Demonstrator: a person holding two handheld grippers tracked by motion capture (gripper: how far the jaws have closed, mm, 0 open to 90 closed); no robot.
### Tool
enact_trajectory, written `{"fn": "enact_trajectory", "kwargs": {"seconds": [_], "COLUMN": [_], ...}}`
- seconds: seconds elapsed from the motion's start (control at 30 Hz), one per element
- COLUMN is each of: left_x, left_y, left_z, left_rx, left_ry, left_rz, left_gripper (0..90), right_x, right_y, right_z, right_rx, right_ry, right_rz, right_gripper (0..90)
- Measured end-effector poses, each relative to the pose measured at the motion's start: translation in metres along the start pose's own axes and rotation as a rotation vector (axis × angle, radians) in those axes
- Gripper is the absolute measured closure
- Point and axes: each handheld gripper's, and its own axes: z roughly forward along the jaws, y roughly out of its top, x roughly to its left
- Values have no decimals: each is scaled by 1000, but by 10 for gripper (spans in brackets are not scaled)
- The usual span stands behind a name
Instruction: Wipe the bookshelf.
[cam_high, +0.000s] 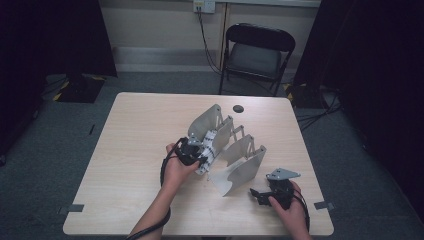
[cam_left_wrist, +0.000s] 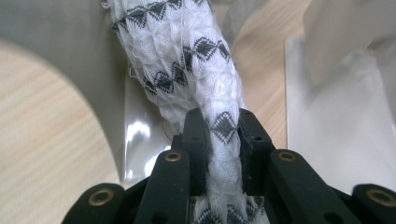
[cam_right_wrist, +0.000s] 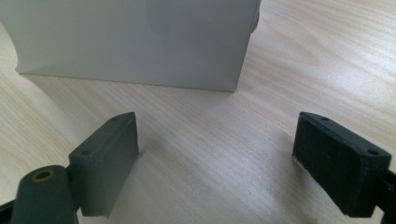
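1. We hold the left gripper (cam_high: 200, 155) with its jaws clamped on a rolled white cloth (cam_left_wrist: 187, 70) patterned with dark diamonds; the cloth is squeezed between the pads.
2. The cloth lies in the grey folding rack (cam_high: 235, 150) near the middle of the wooden table (cam_high: 135, 150), between the rack's left-hand plates.
3. We keep the right gripper (cam_high: 260, 195) low over the table by the near right edge, just beside the rack's nearest plate, its jaws wide apart and gripping nothing.
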Motion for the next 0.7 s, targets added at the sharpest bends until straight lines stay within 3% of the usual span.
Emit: {"fn": "enact_trajectory", "kwargs": {"seconds": [0.13, 0.3, 0.5, 0.6, 0.7], "left_x": [3, 4, -1, -4, -4], "left_y": [-14, -19, -9, -6, -8], "left_z": [-4, -10, -12, -5, 3], "left_rx": [-6, -33, -103, -90, -61], "left_ry": [2, 15, 29, 43, 58], "left_rz": [-36, -80, -73, -43, -38], "left_gripper": [752, 695, 581, 612, 626], "right_x": [0, 1, 1, 1, 1], "right_y": [0, 0, 0, 0, 0], "right_z": [0, 0, 0, 0, 0], "right_rx": [1, 2, 2, 2, 1], "right_ry": [-2, -3, -4, -4, -3], "right_rz": [1, 2, 2, 2, 1], "right_gripper": [136, 136, 136, 136, 136]}}
